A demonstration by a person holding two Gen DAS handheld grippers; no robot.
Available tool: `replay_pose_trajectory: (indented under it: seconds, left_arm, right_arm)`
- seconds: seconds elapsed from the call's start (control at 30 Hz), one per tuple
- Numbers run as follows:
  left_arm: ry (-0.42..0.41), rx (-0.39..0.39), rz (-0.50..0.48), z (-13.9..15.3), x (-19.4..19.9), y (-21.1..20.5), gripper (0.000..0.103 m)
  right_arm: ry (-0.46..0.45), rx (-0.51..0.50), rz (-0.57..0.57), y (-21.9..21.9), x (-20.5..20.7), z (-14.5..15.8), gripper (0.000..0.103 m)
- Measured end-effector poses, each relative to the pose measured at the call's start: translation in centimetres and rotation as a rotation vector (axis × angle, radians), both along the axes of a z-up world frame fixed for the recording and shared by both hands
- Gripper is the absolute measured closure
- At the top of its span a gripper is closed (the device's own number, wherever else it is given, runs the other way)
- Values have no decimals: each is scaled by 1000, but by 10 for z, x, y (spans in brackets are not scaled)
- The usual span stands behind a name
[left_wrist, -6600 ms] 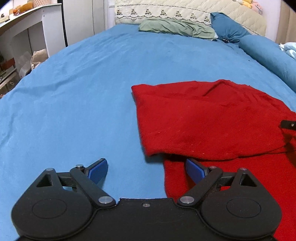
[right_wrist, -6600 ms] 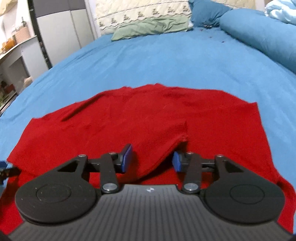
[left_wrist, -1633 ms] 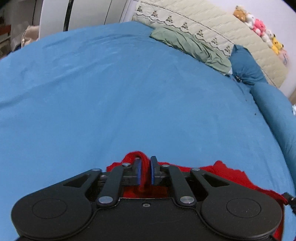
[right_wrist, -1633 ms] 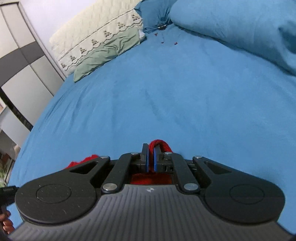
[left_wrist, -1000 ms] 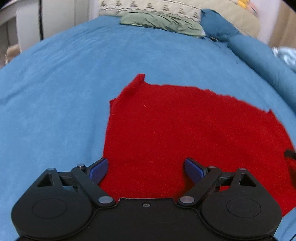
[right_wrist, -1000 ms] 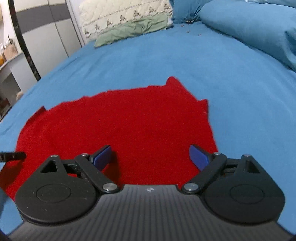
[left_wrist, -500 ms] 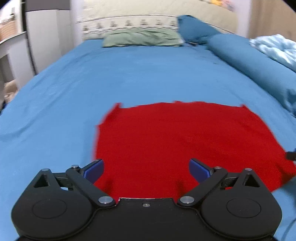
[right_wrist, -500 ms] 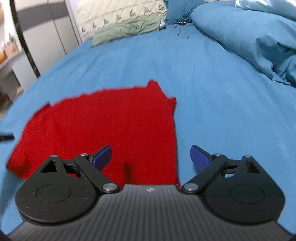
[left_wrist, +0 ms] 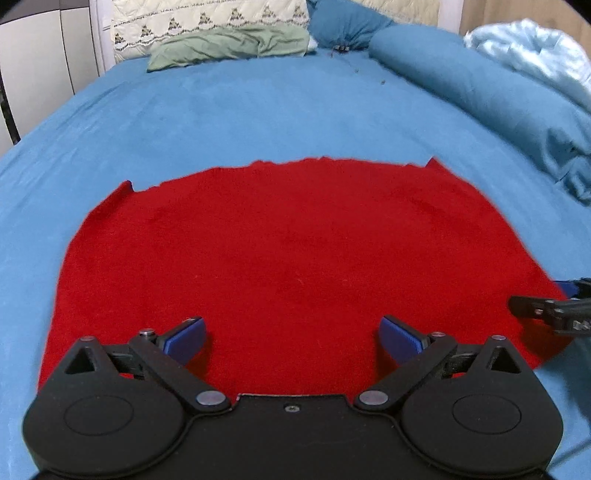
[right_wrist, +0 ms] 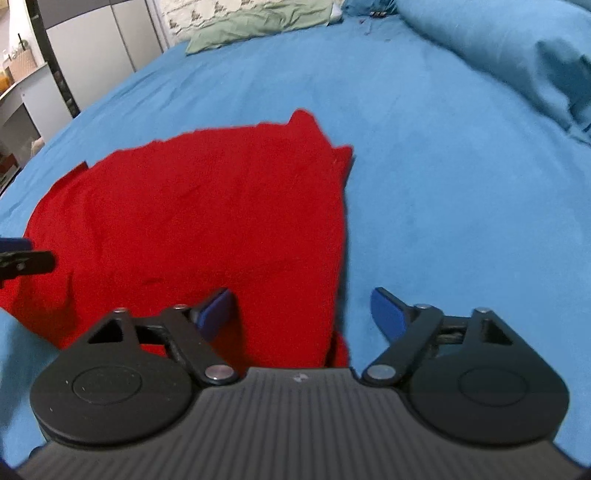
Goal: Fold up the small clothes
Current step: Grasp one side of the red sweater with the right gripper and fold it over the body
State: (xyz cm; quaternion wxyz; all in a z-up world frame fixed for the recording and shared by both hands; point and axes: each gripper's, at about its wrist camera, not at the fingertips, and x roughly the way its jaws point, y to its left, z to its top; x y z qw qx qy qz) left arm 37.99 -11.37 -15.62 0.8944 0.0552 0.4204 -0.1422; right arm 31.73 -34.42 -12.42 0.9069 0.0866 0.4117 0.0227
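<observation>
A red knitted garment (left_wrist: 288,251) lies folded flat on the blue bed sheet (left_wrist: 258,110); it also shows in the right wrist view (right_wrist: 207,218). My left gripper (left_wrist: 293,338) is open and empty, over the garment's near edge. My right gripper (right_wrist: 304,310) is open and empty, straddling the garment's right edge, its left finger over the red cloth and its right finger over the sheet. The right gripper's tip shows at the right edge of the left wrist view (left_wrist: 546,312). The left gripper's tip shows at the left edge of the right wrist view (right_wrist: 22,258).
A green pillow (left_wrist: 229,48) and a blue cushion (left_wrist: 343,22) lie at the headboard. A rolled blue duvet (left_wrist: 498,96) runs along the right side of the bed. A grey wardrobe (right_wrist: 99,40) and a white desk (right_wrist: 22,96) stand to the left.
Both grippers, shut on the red cloth 1.6 s ago, have let it go and opened. The garment now lies flat, and both grippers have since drawn back toward its near edge.
</observation>
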Motion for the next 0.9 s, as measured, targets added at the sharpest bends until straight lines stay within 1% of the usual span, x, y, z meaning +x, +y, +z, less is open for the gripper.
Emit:
replay_pose_trajectory:
  seconds: [0.03,0.07,0.1,0.13,0.17,0.2,0.23,0.27,0.3,0.37,0.43,0.5,0.53,0.57,0.63,0.7,0.73,0.8,0.83,0.9]
  left_arm:
    - [9,11,13,-3,1,-4,1]
    - [23,16,25,-6,4,-5,1]
    - [45,15,39,-11,8,-5,1]
    - [60,14,51,-14,10,-6,1]
    - [62,23,56,-17,11,-6,0]
    - [59,39,53,-19,13,-9,0]
    - [59,56,49,-20,13,-10,0]
    - [61,76,44,-21,14,-13,0]
    - [66,87,43,-22,18,-15,0]
    - [89,95,49,-21,22,-15,0]
    - [110,88,41,-17,26,-13,0]
    - [102,65,23,-9,25,-5,2]
    - [87,57,23,-3,21,3,2]
    - [60,49,31,5,16,15,2]
    - [37,25,43,17,7,41,2]
    - [28,-4,70,25,-1,73,2]
    - [24,-14,85,28,-7,91,2]
    - [20,-20,113,29,-19,122,2]
    - [21,-19,123,27,-25,136,2]
    - [27,-16,139,22,-37,161,2]
  right_arm:
    - [-10,-2,15,3,-1,-1,18]
    - [-14,-2,43,5,-2,-2,29]
    - [-14,3,65,8,-2,-3,35]
    - [-14,4,75,9,-2,-2,37]
    - [-11,13,78,9,-2,-2,47]
    - [-6,36,82,7,-1,-2,55]
    - [-1,53,72,5,0,-1,60]
    - [7,69,57,2,2,1,71]
    - [17,103,41,-2,4,3,74]
    - [43,168,-14,-9,11,10,75]
    - [41,228,-58,-10,14,25,76]
    - [10,270,-61,-2,21,48,76]
    - [-18,274,-40,7,26,63,76]
    - [-51,274,-8,20,31,80,76]
    - [-105,280,76,56,45,111,76]
    - [-127,268,186,101,60,130,76]
    - [-131,249,246,126,67,135,76]
    - [-124,202,384,185,79,133,76]
    - [-108,182,449,214,83,126,76]
    - [-54,128,545,269,92,99,76]
